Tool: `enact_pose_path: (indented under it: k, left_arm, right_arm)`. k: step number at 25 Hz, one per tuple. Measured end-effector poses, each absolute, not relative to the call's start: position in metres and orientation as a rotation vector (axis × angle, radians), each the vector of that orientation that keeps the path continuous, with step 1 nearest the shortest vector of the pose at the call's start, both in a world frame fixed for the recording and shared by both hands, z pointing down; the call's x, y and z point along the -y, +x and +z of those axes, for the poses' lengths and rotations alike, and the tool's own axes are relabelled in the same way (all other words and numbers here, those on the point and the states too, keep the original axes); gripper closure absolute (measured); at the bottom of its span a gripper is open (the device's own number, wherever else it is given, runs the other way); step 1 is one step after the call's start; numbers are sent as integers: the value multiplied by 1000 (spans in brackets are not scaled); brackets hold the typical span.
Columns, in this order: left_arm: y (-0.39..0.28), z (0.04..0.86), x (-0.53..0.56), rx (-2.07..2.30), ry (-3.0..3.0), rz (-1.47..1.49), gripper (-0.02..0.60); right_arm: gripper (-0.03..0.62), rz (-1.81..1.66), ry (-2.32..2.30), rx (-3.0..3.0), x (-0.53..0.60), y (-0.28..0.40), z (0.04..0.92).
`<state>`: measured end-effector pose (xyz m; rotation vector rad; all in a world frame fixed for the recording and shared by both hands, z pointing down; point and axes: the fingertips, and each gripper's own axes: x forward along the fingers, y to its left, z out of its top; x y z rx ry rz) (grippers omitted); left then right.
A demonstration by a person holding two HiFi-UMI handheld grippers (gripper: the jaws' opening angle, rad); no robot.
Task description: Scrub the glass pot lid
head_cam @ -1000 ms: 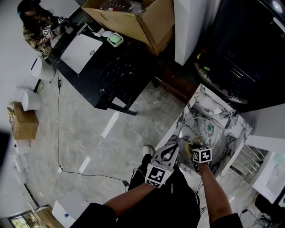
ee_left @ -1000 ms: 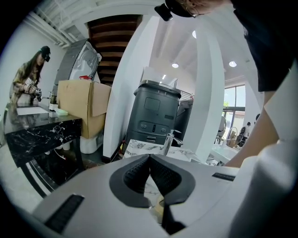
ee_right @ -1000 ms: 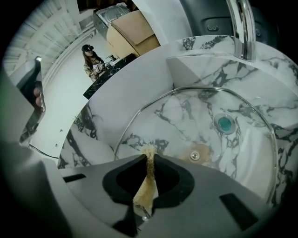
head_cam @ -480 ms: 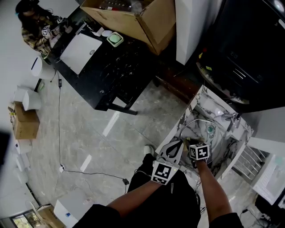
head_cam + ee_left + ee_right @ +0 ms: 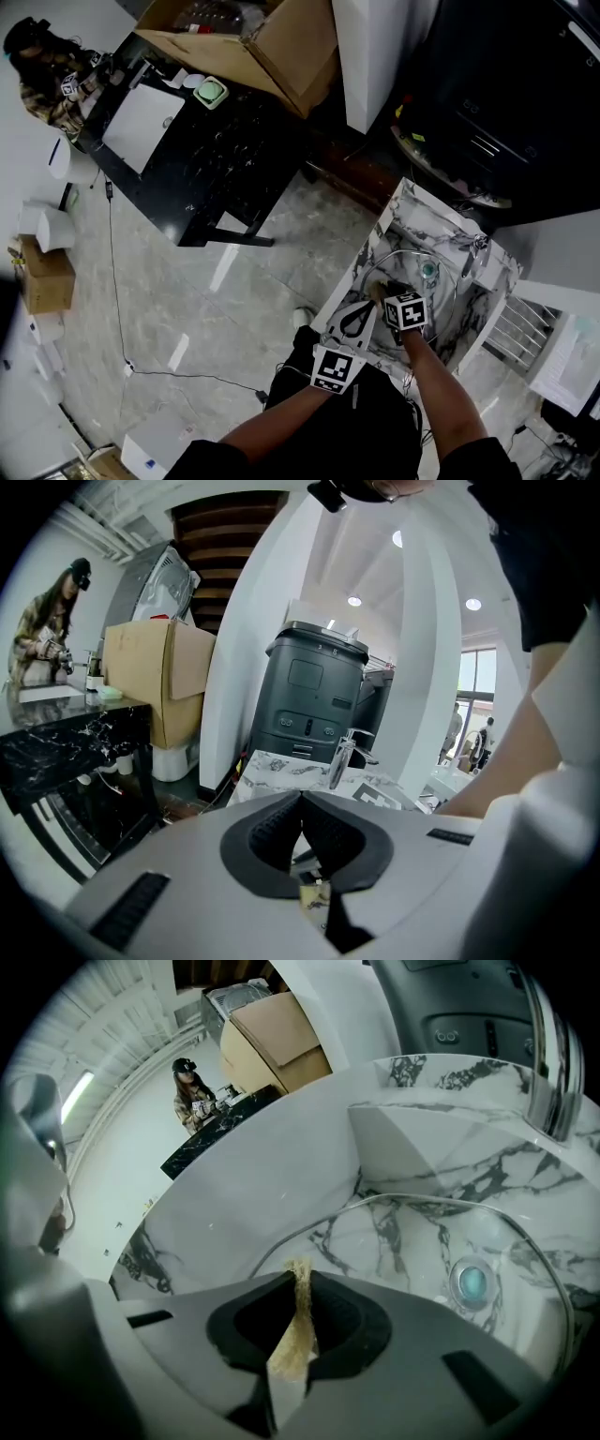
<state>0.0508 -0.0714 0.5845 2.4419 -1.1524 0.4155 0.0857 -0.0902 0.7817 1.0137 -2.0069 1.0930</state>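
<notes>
Lid [image 5: 441,1201]: one; right claw [image 5: 301,1281] pinches one scrubber [image 5: 292,1337], seemingly loofah.

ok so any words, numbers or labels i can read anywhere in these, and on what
No readable text anywhere.
Black-and-white square markers on the left gripper's cube and the right gripper's cube: patterns, not words.
Brown cardboard box: any print too small to read.
Dark grey machine: panel marks too blurred.
Tan scrub pad in the right gripper's jaws: no label.
</notes>
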Motion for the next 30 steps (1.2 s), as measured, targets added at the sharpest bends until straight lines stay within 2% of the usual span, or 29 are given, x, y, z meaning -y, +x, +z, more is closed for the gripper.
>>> enact_pose_path:
  k: [30]
  left_arm:
    - [81, 604, 51, 1108, 2416, 480, 566]
  right_arm:
    - [536, 979, 1261, 2018, 127, 156, 789]
